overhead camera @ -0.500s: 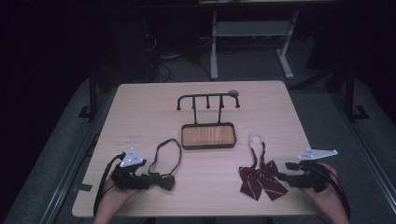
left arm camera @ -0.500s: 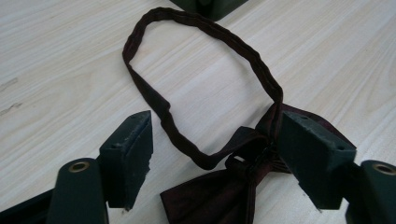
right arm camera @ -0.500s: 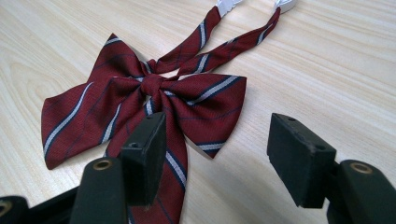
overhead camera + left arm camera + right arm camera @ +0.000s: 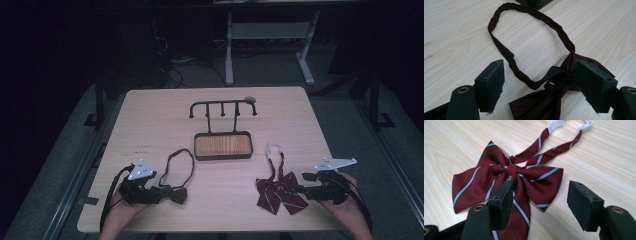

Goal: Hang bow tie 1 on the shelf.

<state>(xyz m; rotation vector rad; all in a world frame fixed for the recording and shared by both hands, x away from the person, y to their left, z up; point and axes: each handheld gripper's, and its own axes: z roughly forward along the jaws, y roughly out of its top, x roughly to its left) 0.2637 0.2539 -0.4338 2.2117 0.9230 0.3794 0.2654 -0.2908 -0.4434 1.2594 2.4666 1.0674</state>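
A dark maroon bow tie (image 4: 176, 195) with a looped strap (image 4: 180, 165) lies at the table's front left. My left gripper (image 4: 161, 194) is open, level with the table, its jaws standing either side of the bow's knot (image 4: 559, 82) without pressing it. At the front right lies a red striped bow tie (image 4: 276, 194) with a white clasp (image 4: 274, 148) on its strap. My right gripper (image 4: 300, 190) is open too. In the right gripper view its jaws (image 4: 541, 185) hover over the lower tails of the striped bow (image 4: 506, 170).
A black hook rack (image 4: 222, 106) rises from a wood-lined tray (image 4: 222, 145) at the middle of the pale wooden table (image 4: 150, 125). A small round brown thing (image 4: 249, 99) sits by the rack's right end. Dark floor and desk legs lie beyond the table's far edge.
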